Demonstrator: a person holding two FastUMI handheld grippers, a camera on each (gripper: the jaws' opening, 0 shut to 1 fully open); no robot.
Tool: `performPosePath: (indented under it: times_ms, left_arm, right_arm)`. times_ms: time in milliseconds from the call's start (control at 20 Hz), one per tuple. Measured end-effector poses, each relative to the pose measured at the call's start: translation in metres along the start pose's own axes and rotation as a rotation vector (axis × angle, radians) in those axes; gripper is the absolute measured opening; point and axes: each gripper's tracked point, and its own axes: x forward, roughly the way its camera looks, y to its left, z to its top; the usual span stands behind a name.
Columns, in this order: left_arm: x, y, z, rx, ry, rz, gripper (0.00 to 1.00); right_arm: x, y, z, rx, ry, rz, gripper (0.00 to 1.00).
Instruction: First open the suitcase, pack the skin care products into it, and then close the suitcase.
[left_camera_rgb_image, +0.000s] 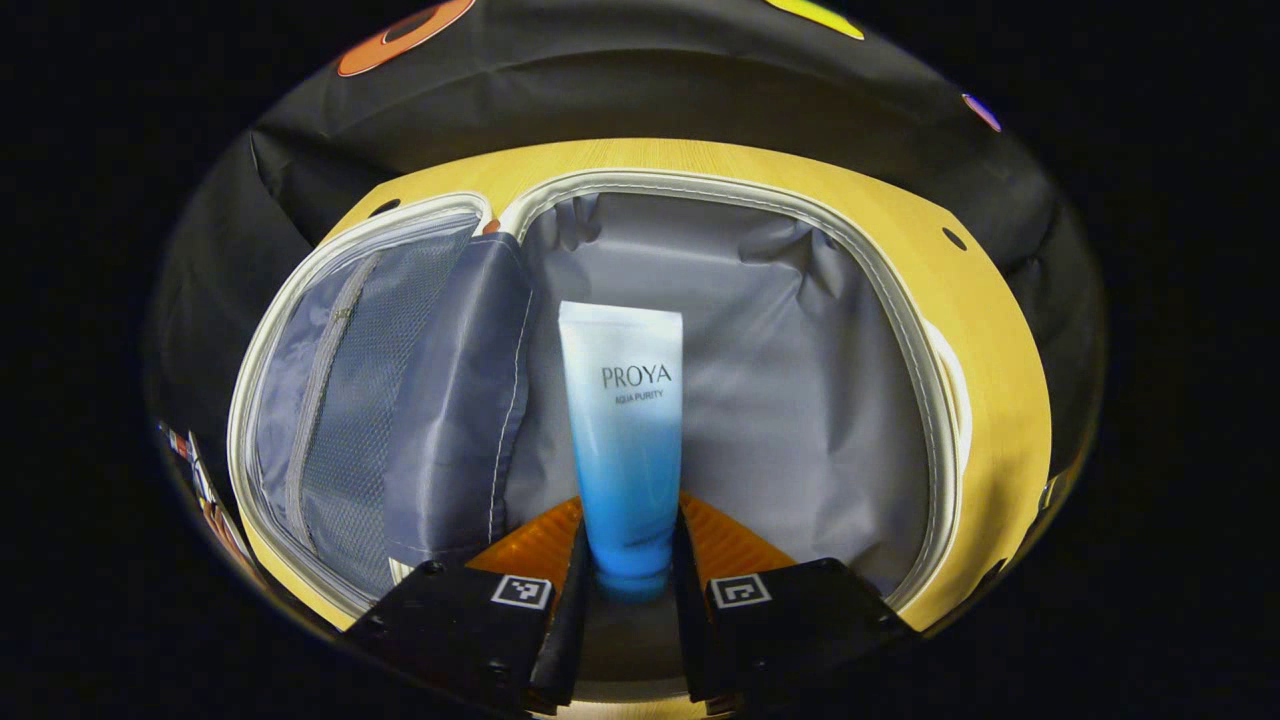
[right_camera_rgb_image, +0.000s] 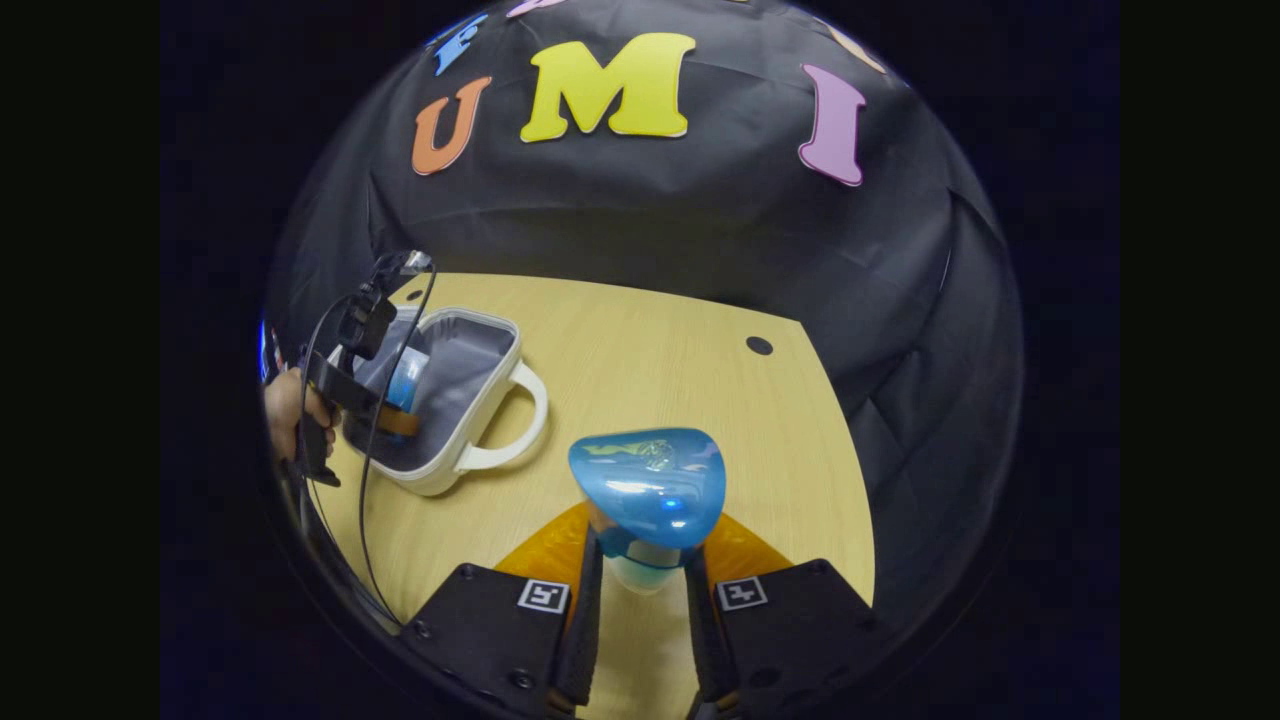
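My left gripper (left_camera_rgb_image: 628, 560) is shut on the lower end of a white-to-blue tube (left_camera_rgb_image: 622, 440), which points up over the grey lining of the open white suitcase (left_camera_rgb_image: 900, 330). The lid's mesh pocket (left_camera_rgb_image: 340, 400) lies open to the left. My right gripper (right_camera_rgb_image: 645, 570) is shut on the neck of a blue bottle (right_camera_rgb_image: 650, 485) with a rounded blue top, held above the table. In the right gripper view the suitcase (right_camera_rgb_image: 490, 400) sits far left, with the left gripper (right_camera_rgb_image: 365, 340) and the tube (right_camera_rgb_image: 405, 378) over it, held by a hand (right_camera_rgb_image: 285, 405).
The light wooden table (right_camera_rgb_image: 650, 350) has a small dark hole (right_camera_rgb_image: 759, 345) near its far right edge. The suitcase's white handle (right_camera_rgb_image: 520, 420) sticks out toward the table's middle. Black cloth walls close off the back and sides.
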Motion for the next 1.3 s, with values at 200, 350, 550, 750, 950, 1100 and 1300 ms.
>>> performPosePath:
  times_ms: [200,350,550,750,950,1100,1300]
  left_arm:
    - [0.001,0.0,0.0,0.013,0.04,0.02,0.44]
    - [0.001,0.002,0.0,0.018,0.056,0.051,0.47]
    - [-0.019,-0.01,0.007,-0.042,-0.013,0.02,0.95]
    - [-0.08,-0.01,0.037,-0.047,-0.221,-0.025,0.99]
    - [-0.179,0.017,0.079,0.002,-0.501,-0.009,0.99]
    - [-0.251,0.051,0.106,0.05,-0.707,0.043,0.98]
    - [-0.311,0.079,0.116,0.059,-0.822,0.052,0.98]
  right_arm:
    - [0.001,-0.002,0.002,0.011,-0.006,0.005,0.37]
    - [0.001,0.0,0.008,0.011,-0.016,0.015,0.37]
    - [0.002,0.021,0.026,0.003,-0.027,0.061,0.37]
    - [0.009,0.061,0.064,-0.022,-0.069,0.121,0.37]
    - [0.029,0.124,0.101,-0.054,-0.106,0.179,0.37]
    - [0.053,0.183,0.1,-0.037,-0.068,0.24,0.36]
    - [0.09,0.238,0.065,-0.035,0.05,0.255,0.37]
